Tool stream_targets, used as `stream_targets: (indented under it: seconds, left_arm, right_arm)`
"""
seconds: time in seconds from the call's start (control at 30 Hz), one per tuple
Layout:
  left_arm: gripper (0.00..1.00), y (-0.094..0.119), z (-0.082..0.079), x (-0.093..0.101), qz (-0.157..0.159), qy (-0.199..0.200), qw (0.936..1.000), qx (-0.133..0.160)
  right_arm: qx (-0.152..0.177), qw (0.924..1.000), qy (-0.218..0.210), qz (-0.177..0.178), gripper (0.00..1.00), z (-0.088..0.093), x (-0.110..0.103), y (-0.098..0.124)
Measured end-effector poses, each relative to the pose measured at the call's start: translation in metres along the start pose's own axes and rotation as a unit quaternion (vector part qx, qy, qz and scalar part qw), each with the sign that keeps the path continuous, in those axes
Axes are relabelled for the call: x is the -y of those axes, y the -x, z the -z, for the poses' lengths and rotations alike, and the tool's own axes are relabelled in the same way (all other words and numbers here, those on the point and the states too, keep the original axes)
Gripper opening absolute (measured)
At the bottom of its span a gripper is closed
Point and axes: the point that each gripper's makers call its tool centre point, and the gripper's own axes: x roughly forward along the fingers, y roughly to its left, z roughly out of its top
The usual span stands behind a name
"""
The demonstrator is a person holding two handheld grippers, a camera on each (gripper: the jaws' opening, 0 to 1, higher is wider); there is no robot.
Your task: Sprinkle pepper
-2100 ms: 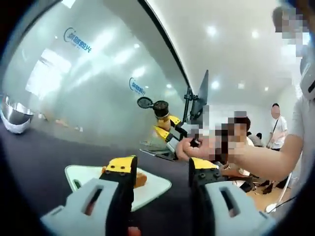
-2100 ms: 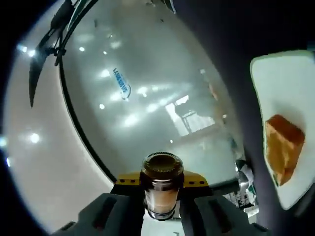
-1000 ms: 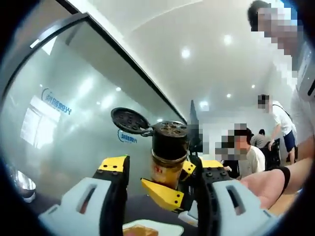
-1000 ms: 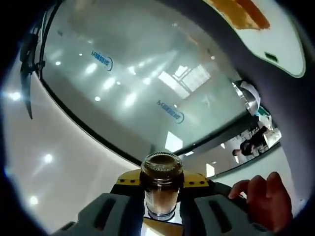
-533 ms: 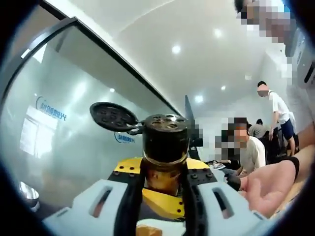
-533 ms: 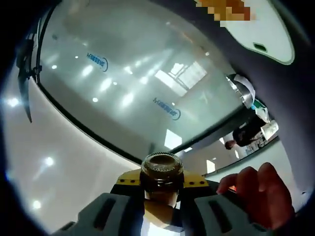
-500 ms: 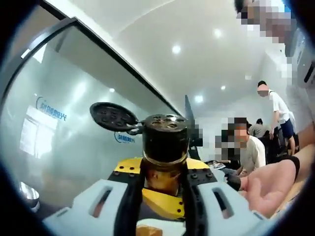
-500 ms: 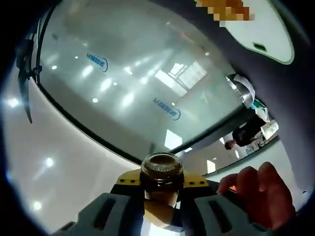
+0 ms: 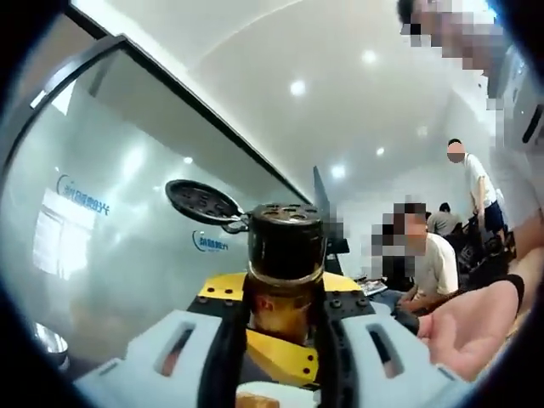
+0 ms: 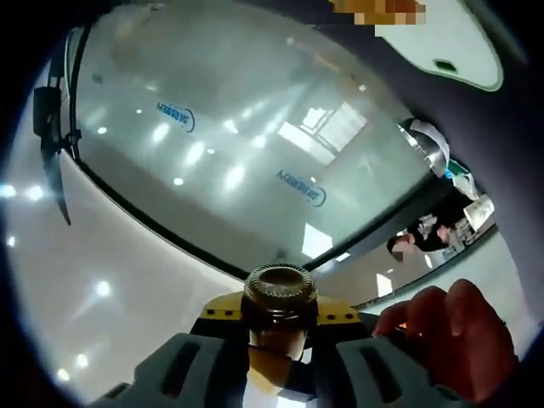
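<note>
In the left gripper view I see my left gripper [image 9: 276,336] with its jaws drawn close around a pepper jar [image 9: 285,255], pressing its sides. The yellow tips of my right gripper [image 9: 285,353] sit just behind and below the jar. The jar's flip lid [image 9: 202,202] hangs open to one side. A hand [image 9: 467,327] shows at the lower right. In the right gripper view my right gripper [image 10: 279,357] is clamped on the same pepper jar [image 10: 280,302], its perforated top facing the camera. Fingers [image 10: 450,336] curl beside it. Farther off, a white cutting board [image 10: 442,42] lies on the dark tabletop [image 10: 510,127], cut off at the edge; the food on it is blurred. Glass wall [image 10: 238,144] beyond.
</note>
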Motion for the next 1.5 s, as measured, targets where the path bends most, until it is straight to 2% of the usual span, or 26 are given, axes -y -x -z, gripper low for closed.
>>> stream_targets:
  seconds: [0.23,0.47,0.53,0.73,0.77,0.83,0.9,0.97,1.03,1.07,1.1,1.13,1.17,1.2,1.23,1.27,1.33,1.4,1.5]
  left_arm:
    - [0.19,0.001,-0.001,-0.002,0.006,0.002,1.0000,0.004]
    - [0.18,0.000,0.004,0.004,0.006,-0.007,0.9999,-0.013]
    - [0.18,0.001,0.003,0.001,0.007,-0.001,0.9999,-0.009]
    - [0.18,-0.003,0.004,0.005,0.007,-0.016,0.9997,-0.017]
    - [0.18,-0.003,0.004,0.005,0.006,-0.016,0.9997,-0.018]
    - [0.18,-0.005,0.003,0.003,0.002,-0.013,0.9997,-0.019]
    - [0.18,-0.005,0.002,-0.001,-0.002,-0.013,0.9997,-0.022]
    - [0.18,-0.005,0.001,-0.006,-0.007,-0.011,0.9996,-0.026]
    - [0.18,-0.003,0.003,-0.010,-0.005,-0.011,0.9993,-0.036]
    - [0.18,-0.001,0.005,-0.012,-0.003,-0.015,0.9988,-0.045]
    - [0.18,0.002,0.007,-0.015,0.001,-0.014,0.9985,-0.052]
    - [0.19,0.004,0.009,-0.015,0.006,-0.010,0.9983,-0.058]
    - [0.19,0.006,0.012,-0.016,0.011,-0.005,0.9979,-0.064]
    - [0.19,0.007,0.015,-0.017,0.015,-0.005,0.9975,-0.069]
    - [0.19,0.009,0.021,-0.017,0.019,-0.005,0.9967,-0.079]
    - [0.19,0.011,0.028,-0.015,0.024,-0.006,0.9954,-0.092]
    - [0.19,0.014,0.038,-0.007,0.039,-0.005,0.9929,-0.112]
    - [0.19,0.016,0.049,-0.001,0.051,-0.006,0.9897,-0.134]
    - [0.19,0.023,0.068,0.013,0.083,-0.010,0.9820,-0.169]
  right_arm:
    - [-0.008,0.9998,-0.014,-0.008,0.22,0.003,-0.002,0.001]
    - [0.012,0.9998,-0.013,-0.007,0.24,-0.006,0.000,0.002]
    - [-0.002,0.9999,0.000,-0.013,0.24,-0.005,-0.001,0.001]
    - [0.009,0.9990,0.037,-0.024,0.26,-0.010,-0.003,0.004]
    - [0.002,0.9988,0.042,-0.023,0.26,-0.013,-0.003,0.005]
    - [0.003,0.9979,0.061,-0.023,0.30,-0.022,-0.004,0.008]
    - [0.015,0.9963,0.084,-0.014,0.30,-0.037,-0.004,0.013]
    - [-0.003,0.9920,0.126,0.002,0.31,-0.038,-0.002,0.019]
    - [0.006,0.9884,0.151,0.009,0.31,-0.052,-0.009,0.027]
    - [0.021,0.9827,0.183,0.021,0.31,-0.062,-0.014,0.033]
    - [0.025,0.9727,0.229,0.023,0.31,-0.066,-0.024,0.038]
    - [0.016,0.9616,0.273,0.023,0.31,-0.066,-0.032,0.040]
    - [0.024,0.9458,0.322,0.038,0.31,-0.074,-0.039,0.045]
    - [0.036,0.9384,0.342,0.032,0.31,-0.081,-0.049,0.045]
    - [0.034,0.9364,0.349,0.012,0.31,-0.081,-0.060,0.045]
    - [0.027,0.9362,0.350,0.010,0.31,-0.081,-0.066,0.046]
    - [0.025,0.9219,0.387,0.003,0.31,-0.083,-0.079,0.046]
    - [0.012,0.9124,0.409,0.016,0.31,-0.083,-0.081,0.046]
    - [0.005,0.9046,0.426,0.014,0.31,-0.084,-0.089,0.050]
